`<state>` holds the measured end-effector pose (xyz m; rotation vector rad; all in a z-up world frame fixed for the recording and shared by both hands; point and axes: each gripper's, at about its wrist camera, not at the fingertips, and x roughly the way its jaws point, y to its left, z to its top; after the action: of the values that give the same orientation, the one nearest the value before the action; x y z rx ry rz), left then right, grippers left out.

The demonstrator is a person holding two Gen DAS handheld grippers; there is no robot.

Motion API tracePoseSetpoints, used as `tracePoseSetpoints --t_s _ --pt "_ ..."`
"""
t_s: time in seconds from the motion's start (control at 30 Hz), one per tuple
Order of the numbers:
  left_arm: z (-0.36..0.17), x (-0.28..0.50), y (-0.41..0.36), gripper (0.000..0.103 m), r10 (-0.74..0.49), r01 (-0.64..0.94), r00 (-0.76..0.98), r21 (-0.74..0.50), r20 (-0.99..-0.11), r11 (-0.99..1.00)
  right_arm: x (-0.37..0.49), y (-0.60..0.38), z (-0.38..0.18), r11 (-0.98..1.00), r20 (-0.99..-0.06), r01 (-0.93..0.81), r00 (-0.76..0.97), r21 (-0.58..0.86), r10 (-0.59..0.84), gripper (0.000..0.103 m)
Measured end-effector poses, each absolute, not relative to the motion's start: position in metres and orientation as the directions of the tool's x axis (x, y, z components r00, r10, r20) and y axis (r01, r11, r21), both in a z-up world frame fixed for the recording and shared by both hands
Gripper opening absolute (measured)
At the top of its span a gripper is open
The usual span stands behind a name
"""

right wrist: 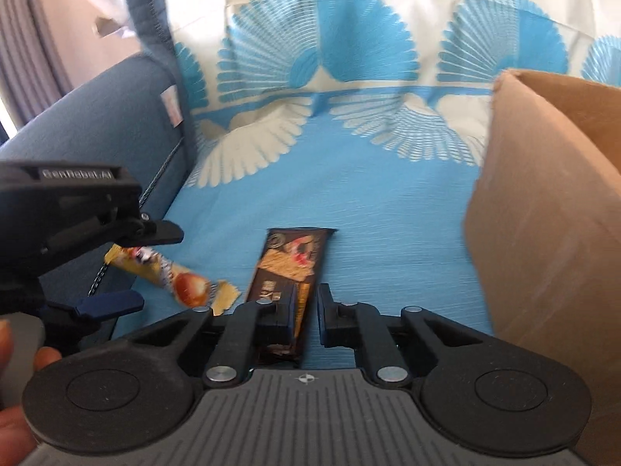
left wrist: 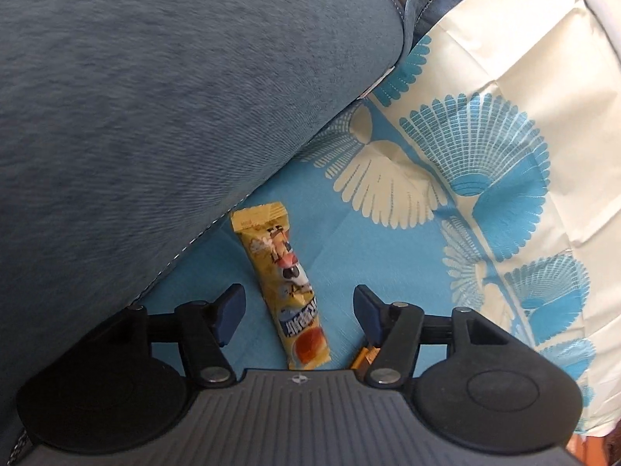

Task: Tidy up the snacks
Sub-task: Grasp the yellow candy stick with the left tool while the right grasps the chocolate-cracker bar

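Right gripper [right wrist: 308, 316] is clamped on the dark brown snack bar wrapper [right wrist: 289, 268], lower centre; left gripper [left wrist: 299, 310] stands apart, straddling the yellow snack stick packet [left wrist: 285, 291] on blue patterned cloth [left wrist: 349, 240], beside a cardboard box [right wrist: 543, 213].

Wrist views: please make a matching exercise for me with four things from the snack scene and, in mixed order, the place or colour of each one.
Things:
1. yellow snack packet
2. dark snack bar
3. cardboard box
4. cushion

Places or colours:
a. brown, on the right side
b. between the fingers of the open left tool
c. partly under the closed right tool
d. dark blue, on the left side

Pairs: 1-b, 2-c, 3-a, 4-d
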<state>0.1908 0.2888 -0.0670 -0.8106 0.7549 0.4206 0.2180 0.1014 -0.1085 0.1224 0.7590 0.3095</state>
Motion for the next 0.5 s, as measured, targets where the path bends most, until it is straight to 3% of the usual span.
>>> tracePoseSetpoints --t_s 0.13,0.17,0.2,0.23,0.27,0.37,0.5 --pt "-0.074 0.202 0.285 0.066 0.103 -0.611 0.645 -0.431 -0.757 0.664 0.221 0.095 -0.109 0.945 -0.65 -0.212 0.687 0.247 0.324 0.014" --pt "-0.075 0.204 0.284 0.066 0.112 -0.613 0.64 -0.416 -0.761 0.671 0.222 0.094 -0.109 0.941 -0.645 -0.218 0.686 0.26 0.337 0.027" --pt "-0.076 0.205 0.284 0.065 0.12 -0.612 0.637 -0.405 -0.761 0.679 0.222 0.095 -0.109 0.936 -0.638 -0.225 0.687 0.269 0.349 0.052" --pt "-0.077 0.207 0.283 0.063 0.123 -0.608 0.635 -0.396 -0.762 0.688 0.222 0.096 -0.109 0.932 -0.628 -0.235 0.69 0.275 0.359 0.062" --pt "-0.078 0.208 0.282 0.05 0.128 -0.606 0.633 -0.385 -0.764 0.696 0.221 0.098 -0.108 0.929 -0.622 -0.247 0.692 0.276 0.368 0.074" --pt "-0.078 0.209 0.281 0.019 0.121 -0.599 0.619 -0.367 -0.776 0.712 0.224 0.108 -0.11 0.927 -0.626 -0.279 0.683 0.25 0.375 0.075" --pt "-0.078 0.209 0.281 0.013 0.089 -0.577 0.614 -0.37 -0.784 0.728 0.23 0.11 -0.119 0.931 -0.66 -0.275 0.657 0.24 0.364 0.074"
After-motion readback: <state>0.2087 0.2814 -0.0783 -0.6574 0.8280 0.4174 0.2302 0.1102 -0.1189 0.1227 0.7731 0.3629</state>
